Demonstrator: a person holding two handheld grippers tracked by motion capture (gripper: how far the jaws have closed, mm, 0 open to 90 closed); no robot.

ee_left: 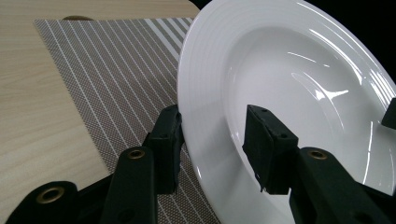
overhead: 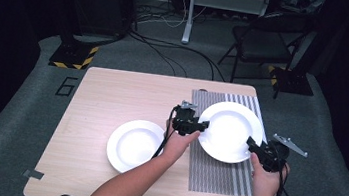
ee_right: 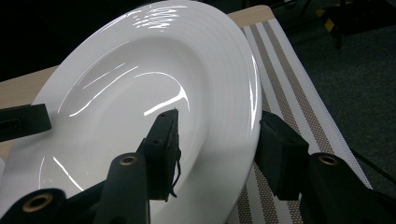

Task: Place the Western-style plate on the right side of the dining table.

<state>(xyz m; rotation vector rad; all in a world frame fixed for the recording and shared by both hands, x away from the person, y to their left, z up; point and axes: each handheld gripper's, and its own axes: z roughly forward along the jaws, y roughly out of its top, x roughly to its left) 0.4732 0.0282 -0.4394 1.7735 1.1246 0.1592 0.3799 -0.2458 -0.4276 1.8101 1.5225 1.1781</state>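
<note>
— Two claws are set on one large white ceramic plate with a ribbed rim [overhead: 229,130]: the left claw [overhead: 202,126] on its left rim, the right claw [overhead: 249,144] on its lower right rim. Where is the plate held?

— It is held over the grey striped placemat [overhead: 218,176] at the right of the light wooden surface [overhead: 112,95]. In the left gripper view the plate [ee_left: 280,93] is tipped, its near rim lifted off the placemat [ee_left: 107,74]; whether the far rim rests on the mat cannot be told.

— How are the claws closed?

— Each is narrowed around the rim, one jaw above in the bowl and one below. In the right gripper view the plate [ee_right: 154,93] is straddled likewise, with the lower jaw over the placemat [ee_right: 299,88]. Contact under the rim is hidden by the plate itself, but a grip on it is judged from how the plate is carried.

— What is the coming move turned on?

— The plate lies between the claws, gripped at nearly opposite edges, so it must be kept level by both hands together. A second, smaller white round plate [overhead: 135,145] lies to the left on the bare surface, nearer the left hand [overhead: 180,141]; a transfer that way is only a guess.

— What is hard to make out?

— The plate's far edge is cut off in both gripper views, and the room behind is dark.
</note>
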